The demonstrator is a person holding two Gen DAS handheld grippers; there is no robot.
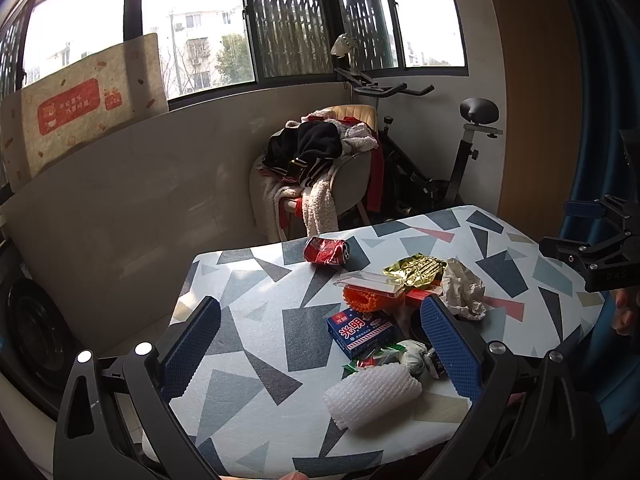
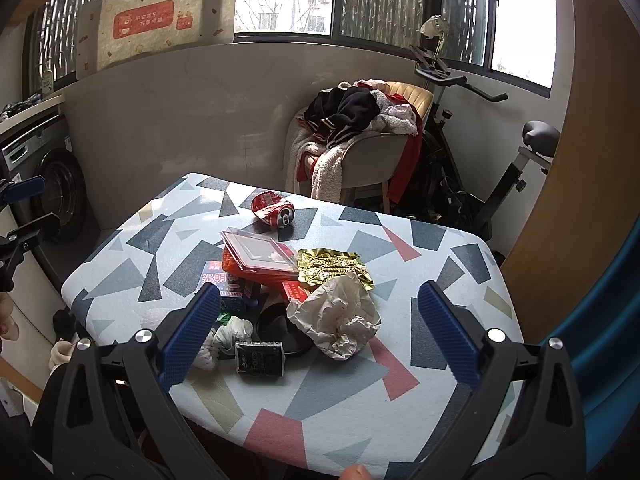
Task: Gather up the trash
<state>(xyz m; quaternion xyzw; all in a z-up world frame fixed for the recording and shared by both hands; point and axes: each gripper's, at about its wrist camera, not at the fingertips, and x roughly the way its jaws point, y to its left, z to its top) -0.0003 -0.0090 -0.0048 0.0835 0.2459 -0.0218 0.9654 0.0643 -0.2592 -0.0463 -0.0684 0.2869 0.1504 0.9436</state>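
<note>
Trash lies in a pile on a table with a geometric-pattern cloth [image 1: 248,292] [image 2: 440,248]. A crushed red can [image 1: 327,251] [image 2: 273,209] lies at the far side. Nearer are a clear plastic box over orange mesh [image 1: 370,289] [image 2: 258,258], a gold foil wrapper [image 1: 416,270] [image 2: 334,270], crumpled white paper [image 1: 464,288] [image 2: 340,320], a blue carton [image 1: 360,330] [image 2: 224,280], a white foam sleeve [image 1: 374,396], a white tied bag [image 1: 412,354] [image 2: 236,330] and a small black packet [image 2: 260,358]. My left gripper [image 1: 320,344] is open above the near edge, empty. My right gripper [image 2: 320,332] is open, empty, with the paper between its jaws' line of sight.
A chair heaped with clothes [image 1: 320,160] [image 2: 360,136] and an exercise bike [image 1: 460,148] [image 2: 480,160] stand behind the table. A washing machine [image 2: 52,184] is at the left. A wooden panel [image 2: 580,160] and blue curtain [image 2: 608,300] are at the right.
</note>
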